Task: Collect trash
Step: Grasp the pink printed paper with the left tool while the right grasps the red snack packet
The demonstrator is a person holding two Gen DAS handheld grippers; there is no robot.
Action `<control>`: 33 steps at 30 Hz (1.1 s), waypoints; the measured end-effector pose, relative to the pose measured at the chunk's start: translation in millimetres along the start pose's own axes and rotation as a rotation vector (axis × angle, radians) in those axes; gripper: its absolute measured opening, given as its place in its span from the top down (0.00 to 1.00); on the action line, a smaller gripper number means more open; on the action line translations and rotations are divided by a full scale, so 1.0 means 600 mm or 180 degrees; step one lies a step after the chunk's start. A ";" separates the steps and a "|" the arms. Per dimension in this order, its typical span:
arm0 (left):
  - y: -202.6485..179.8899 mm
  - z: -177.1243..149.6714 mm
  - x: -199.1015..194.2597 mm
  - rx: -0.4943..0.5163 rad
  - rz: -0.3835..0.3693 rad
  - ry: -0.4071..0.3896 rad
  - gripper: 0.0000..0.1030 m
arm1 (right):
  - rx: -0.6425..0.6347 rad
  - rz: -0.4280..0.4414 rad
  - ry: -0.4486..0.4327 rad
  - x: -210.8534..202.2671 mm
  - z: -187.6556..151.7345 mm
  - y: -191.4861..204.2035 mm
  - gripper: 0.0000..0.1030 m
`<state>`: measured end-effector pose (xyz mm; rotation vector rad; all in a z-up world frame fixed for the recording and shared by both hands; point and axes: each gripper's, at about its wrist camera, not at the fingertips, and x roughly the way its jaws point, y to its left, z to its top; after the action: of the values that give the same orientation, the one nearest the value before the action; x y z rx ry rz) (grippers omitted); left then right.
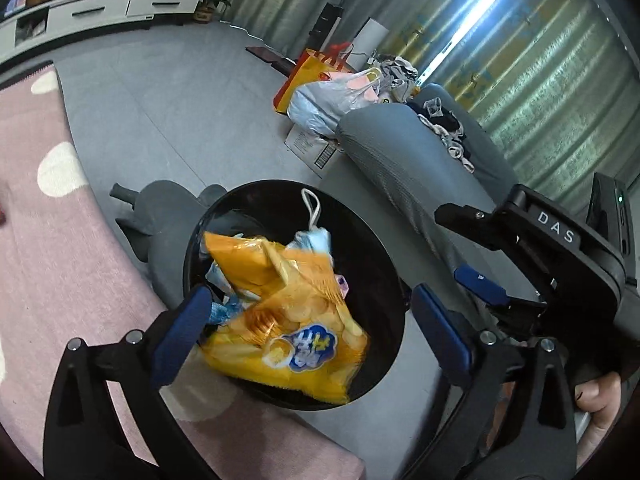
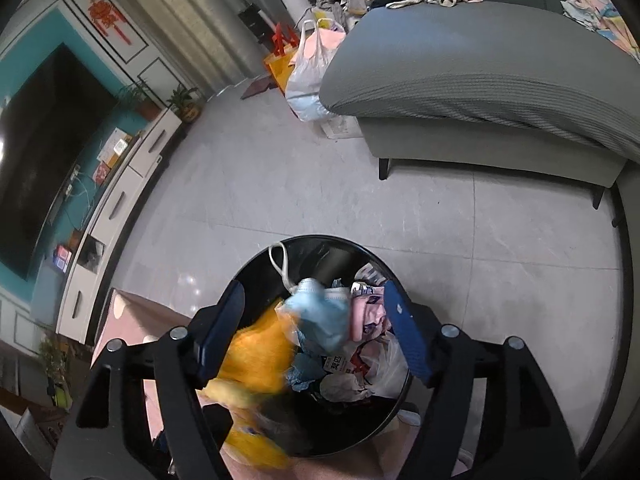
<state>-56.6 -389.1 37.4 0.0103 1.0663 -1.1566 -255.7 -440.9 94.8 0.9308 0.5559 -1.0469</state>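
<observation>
Two pieces of trash sit over the black bin (image 1: 384,280): the yellow snack bag (image 1: 288,320) draped at its 6 o'clock rim and a blue face mask (image 2: 320,316) on the heap inside. Both the left gripper (image 1: 316,328) and right gripper (image 2: 316,328) have jaws spread wide, pressing on nothing. To finish well, I judge, keep the jaws apart until the bag slides fully in, as it may tip onto the pink rug (image 1: 60,260).
</observation>
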 end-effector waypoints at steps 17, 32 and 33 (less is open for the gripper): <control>0.276 -0.007 -0.291 -0.1153 0.1737 -0.1076 0.03 | -0.0719 0.0605 0.0376 0.044 -0.064 0.168 0.28; 0.550 -0.058 -0.372 -0.2074 0.1872 -0.1389 0.03 | -0.2057 0.1513 0.0893 0.177 -0.276 0.480 0.28; 0.559 -0.062 -0.367 -0.2111 0.1788 -0.1404 0.03 | -0.2131 0.1509 0.0863 0.186 -0.288 0.487 0.28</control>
<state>167.1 -55.5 2.4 -0.4222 0.9187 -0.2457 61.7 -290.6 29.5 0.5586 0.7976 -0.2644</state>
